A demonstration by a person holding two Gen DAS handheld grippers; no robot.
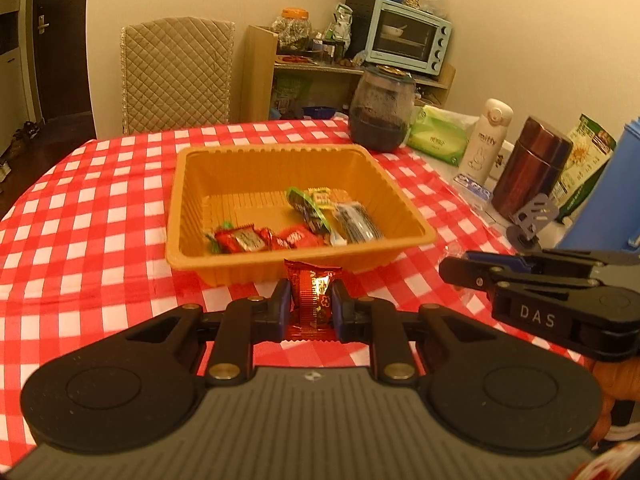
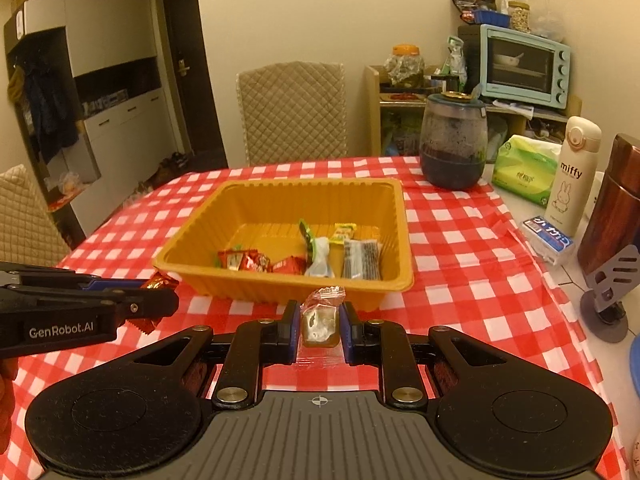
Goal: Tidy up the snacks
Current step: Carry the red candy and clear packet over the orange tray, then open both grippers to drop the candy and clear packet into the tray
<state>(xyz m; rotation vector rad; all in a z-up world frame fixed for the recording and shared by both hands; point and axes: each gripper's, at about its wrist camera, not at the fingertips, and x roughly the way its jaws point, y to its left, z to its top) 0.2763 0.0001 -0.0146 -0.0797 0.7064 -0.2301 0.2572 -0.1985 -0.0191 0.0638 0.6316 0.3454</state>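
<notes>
An orange plastic tray point(image 1: 276, 152) point(image 2: 280, 188) sits on the red-checked tablecloth, holding several wrapped snacks point(image 1: 256, 238) point(image 2: 320, 260). My left gripper point(image 1: 312, 300) is shut on a red foil snack packet point(image 1: 312, 292), just in front of the tray's near wall. In the right wrist view that gripper point(image 2: 158, 298) enters from the left with the red packet point(image 2: 158, 282) near the tray's near-left corner. My right gripper point(image 2: 320, 322) is shut on a clear-wrapped pale snack point(image 2: 320, 316), also before the near wall. In the left wrist view the right gripper point(image 1: 460, 272) reaches in from the right.
A dark glass jar point(image 1: 380, 116) stands behind the tray. To the right are a green tissue pack point(image 1: 438, 136), a white miffy bottle point(image 1: 486, 140), a brown flask point(image 1: 530, 168), a grey phone stand point(image 2: 608, 284). A padded chair point(image 2: 294, 112) and cluttered shelf with a toaster oven point(image 2: 524, 66) lie beyond.
</notes>
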